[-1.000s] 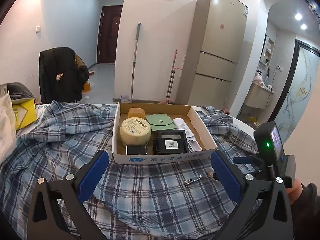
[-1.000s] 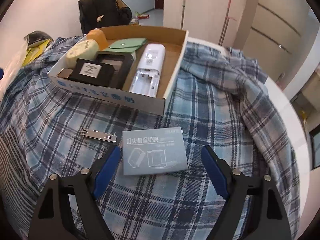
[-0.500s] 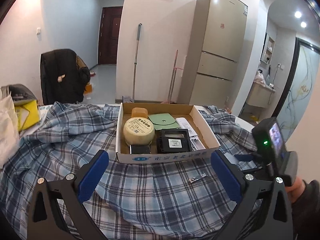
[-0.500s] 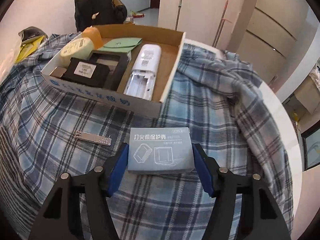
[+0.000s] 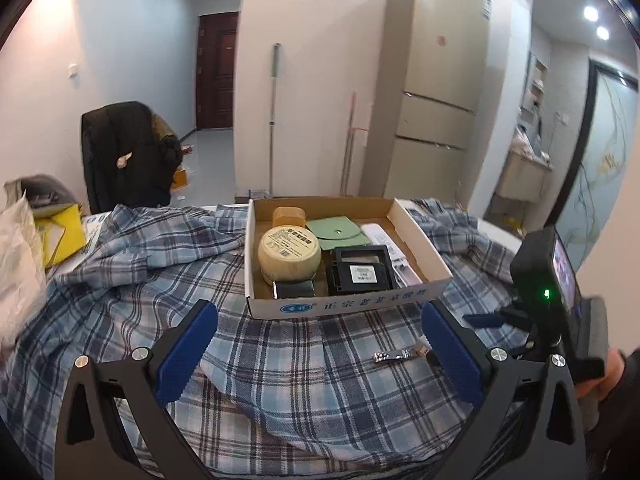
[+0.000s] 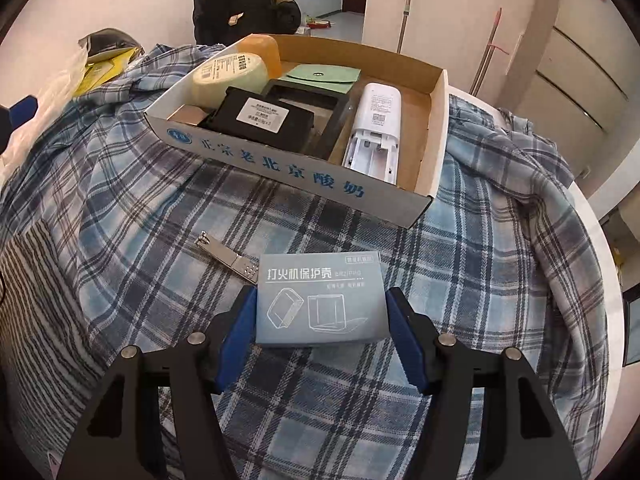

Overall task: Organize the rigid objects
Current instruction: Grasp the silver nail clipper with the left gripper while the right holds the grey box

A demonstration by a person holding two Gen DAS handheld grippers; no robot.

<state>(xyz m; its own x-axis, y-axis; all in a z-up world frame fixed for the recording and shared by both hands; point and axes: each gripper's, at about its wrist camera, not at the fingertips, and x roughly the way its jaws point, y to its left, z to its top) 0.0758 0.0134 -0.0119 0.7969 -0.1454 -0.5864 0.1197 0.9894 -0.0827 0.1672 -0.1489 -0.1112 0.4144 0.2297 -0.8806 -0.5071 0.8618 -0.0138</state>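
My right gripper [image 6: 322, 308] is shut on a small grey-blue box [image 6: 320, 298] with printed writing, holding it by its two sides just above the plaid cloth. Ahead of it stands the cardboard tray [image 6: 288, 172], which holds a round cream tub [image 6: 228, 74], a black case [image 6: 260, 120], a green pouch [image 6: 320, 76] and a white remote [image 6: 374, 128]. A metal nail clipper [image 6: 226, 256] lies on the cloth left of the box. My left gripper [image 5: 320, 344] hangs open over the cloth in front of the tray [image 5: 348, 306], with the nail clipper [image 5: 398, 356] near its right finger.
A blue plaid cloth [image 5: 120, 272] covers the round table. A yellow bag [image 5: 60, 232] and a white plastic bag [image 5: 16, 248] sit at the left edge. Behind stand a chair with a black jacket [image 5: 128, 152] and a fridge [image 5: 436, 92]. A person's hand [image 5: 608, 376] holds the right gripper.
The right gripper's fingers closed onto the grey-blue box, then carried it left toward the nail clipper, lifted off the cloth. The left gripper stayed open and in place.
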